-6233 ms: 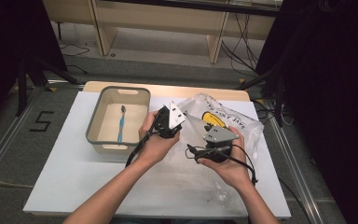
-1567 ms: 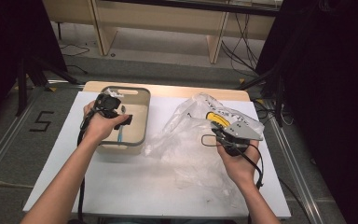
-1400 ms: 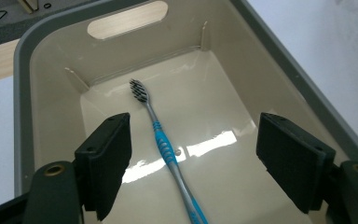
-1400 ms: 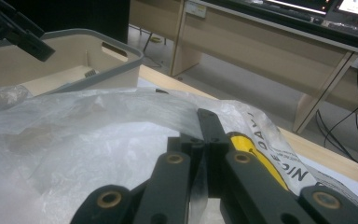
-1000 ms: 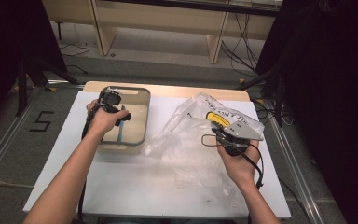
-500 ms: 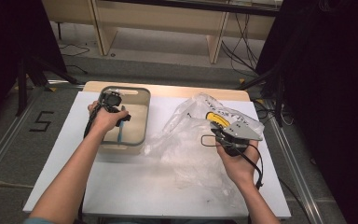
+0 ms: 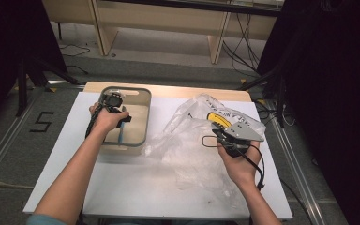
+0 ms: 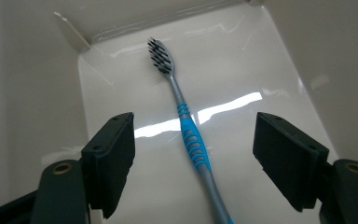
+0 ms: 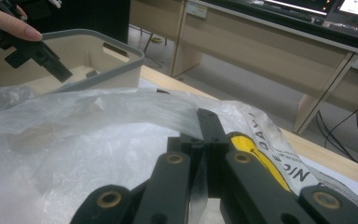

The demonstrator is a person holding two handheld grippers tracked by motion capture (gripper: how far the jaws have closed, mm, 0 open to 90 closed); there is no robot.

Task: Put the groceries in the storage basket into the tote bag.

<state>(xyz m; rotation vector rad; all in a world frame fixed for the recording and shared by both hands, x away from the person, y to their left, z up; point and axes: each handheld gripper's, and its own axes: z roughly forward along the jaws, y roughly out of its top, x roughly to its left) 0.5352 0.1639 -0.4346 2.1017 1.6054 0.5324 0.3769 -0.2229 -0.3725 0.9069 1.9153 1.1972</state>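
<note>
Since a second or so ago the left gripper has dipped slightly deeper into the beige bin on the white worktop, while the right gripper has kept still, jaws closed tight on the clear plastic bag. The left gripper's jaws stand wide open, empty, straddling a blue-and-grey toothbrush with dark bristles, flat on the bin floor.
</note>
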